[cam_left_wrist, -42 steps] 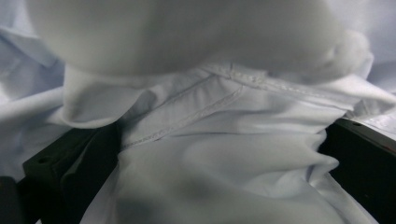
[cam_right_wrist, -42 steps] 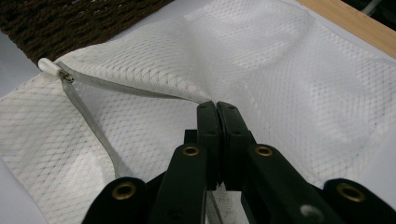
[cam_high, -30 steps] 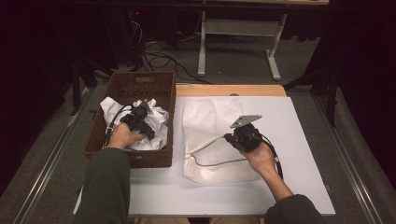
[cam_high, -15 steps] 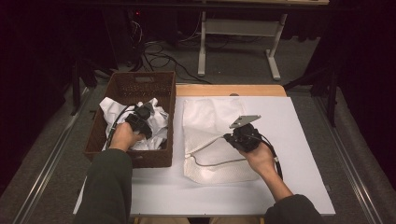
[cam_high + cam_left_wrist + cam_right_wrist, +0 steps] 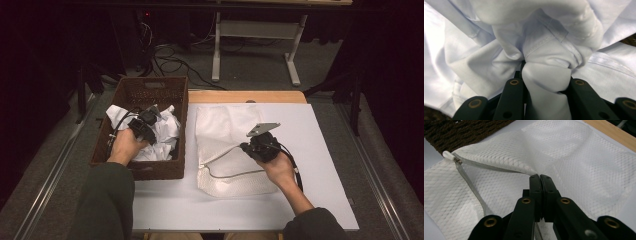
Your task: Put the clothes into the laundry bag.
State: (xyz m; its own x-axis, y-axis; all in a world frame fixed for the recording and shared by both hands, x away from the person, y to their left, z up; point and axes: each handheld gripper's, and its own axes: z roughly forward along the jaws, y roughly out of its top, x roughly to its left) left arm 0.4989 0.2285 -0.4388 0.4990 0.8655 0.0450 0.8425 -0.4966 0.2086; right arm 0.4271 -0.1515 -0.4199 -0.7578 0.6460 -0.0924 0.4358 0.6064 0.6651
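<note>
A brown wicker basket (image 5: 150, 90) at the table's left holds crumpled white cloth (image 5: 167, 127). My left gripper (image 5: 142, 125) is down in it. Its jaws have just been closing, and they now pinch a bunched fold of the white cloth (image 5: 544, 50) between them, as the left gripper (image 5: 544, 72) view shows. A white mesh bag (image 5: 225, 125) lies flat mid-table with its grey zipper (image 5: 227, 172) open along the near edge. My right gripper (image 5: 246, 146) is shut on the bag's upper layer by the zipper (image 5: 469, 182), holding the mesh bag (image 5: 579, 152) lifted at the right gripper's (image 5: 539, 177) tip.
Bag and hands rest on a white board (image 5: 320, 150) over a wooden table (image 5: 245, 96). The basket stands against the board's left edge. Beyond the table are floor cables (image 5: 170, 62) and a desk's white legs (image 5: 292, 70). Metal rails run along both sides.
My left gripper has closed onto the cloth in the basket and risen a little with it. The right gripper and the mesh bag have stayed where they were.
</note>
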